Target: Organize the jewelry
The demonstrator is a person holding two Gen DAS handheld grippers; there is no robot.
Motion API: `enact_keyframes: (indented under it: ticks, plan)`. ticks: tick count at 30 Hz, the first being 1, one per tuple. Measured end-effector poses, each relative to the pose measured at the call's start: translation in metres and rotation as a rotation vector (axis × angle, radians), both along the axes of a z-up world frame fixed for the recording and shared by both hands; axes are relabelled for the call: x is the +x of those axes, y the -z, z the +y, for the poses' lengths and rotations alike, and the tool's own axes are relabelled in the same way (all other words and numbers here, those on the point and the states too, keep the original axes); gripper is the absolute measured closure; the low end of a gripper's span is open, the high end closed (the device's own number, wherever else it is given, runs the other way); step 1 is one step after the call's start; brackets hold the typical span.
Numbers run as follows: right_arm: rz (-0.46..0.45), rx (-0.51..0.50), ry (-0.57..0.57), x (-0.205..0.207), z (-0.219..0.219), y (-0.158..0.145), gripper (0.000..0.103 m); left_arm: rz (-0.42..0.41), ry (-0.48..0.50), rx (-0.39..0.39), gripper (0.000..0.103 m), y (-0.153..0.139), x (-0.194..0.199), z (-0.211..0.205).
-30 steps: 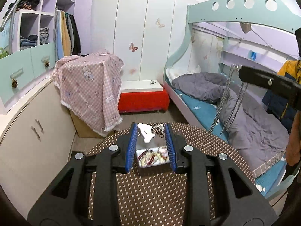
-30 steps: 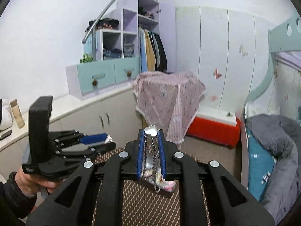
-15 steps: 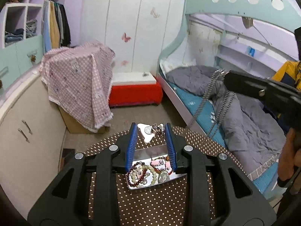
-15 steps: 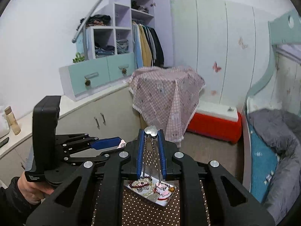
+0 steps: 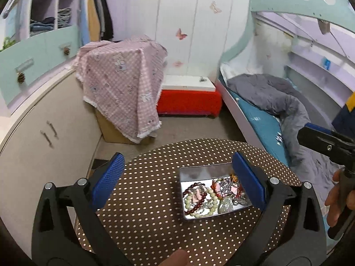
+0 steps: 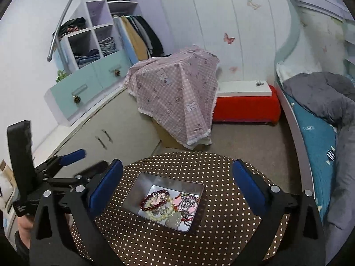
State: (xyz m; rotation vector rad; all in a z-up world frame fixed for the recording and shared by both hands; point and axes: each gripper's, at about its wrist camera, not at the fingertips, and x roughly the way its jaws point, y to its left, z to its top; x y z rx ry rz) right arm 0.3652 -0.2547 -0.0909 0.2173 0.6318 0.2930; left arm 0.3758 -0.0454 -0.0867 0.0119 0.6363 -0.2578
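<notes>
A shiny metal tin [image 5: 200, 170] sits on the round brown polka-dot table [image 5: 150, 199]; it also shows in the right wrist view [image 6: 142, 181]. It holds a heap of jewelry [image 5: 210, 196]: a dark red bead bracelet, a pale bead bracelet, silver chains, a jade pendant [image 6: 173, 218]. My left gripper [image 5: 178, 182] is open above the table, its right finger over the tin's right edge. My right gripper [image 6: 177, 188] is open above the tin and empty. The chain necklace is no longer in its fingers.
A pink checked cloth [image 5: 124, 82] covers a box beyond the table. A red bench [image 5: 188, 102] stands at the back, a bunk bed [image 5: 266, 102] at the right, beige cabinets [image 5: 44, 137] at the left. The other gripper shows at each view's edge [image 6: 46, 173].
Both grippers have opened wide. The right one let go of the silver chain necklace, the left one its small piece; both are gone from the fingers. The tin now lies in full view.
</notes>
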Motion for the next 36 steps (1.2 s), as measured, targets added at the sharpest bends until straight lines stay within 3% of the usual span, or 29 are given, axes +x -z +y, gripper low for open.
enact_keyframes:
  ticks: [12,17,29,36]
  plan:
    - [-0.048,-0.041,0.02,-0.048,0.015,-0.026,0.008,-0.094,-0.072,0.03,0.008,-0.028,-0.057,0.019]
    - [-0.091,-0.07,0.049,-0.086,0.02,-0.037,0.008,-0.148,-0.111,0.055,0.008,-0.038,-0.094,0.02]
    - [-0.199,-0.173,0.172,-0.191,0.039,-0.042,0.008,-0.306,-0.129,0.029,0.006,-0.055,-0.206,0.026]
    - [-0.244,-0.194,0.234,-0.244,0.05,-0.036,0.008,-0.376,-0.145,0.086,0.006,-0.058,-0.255,0.021]
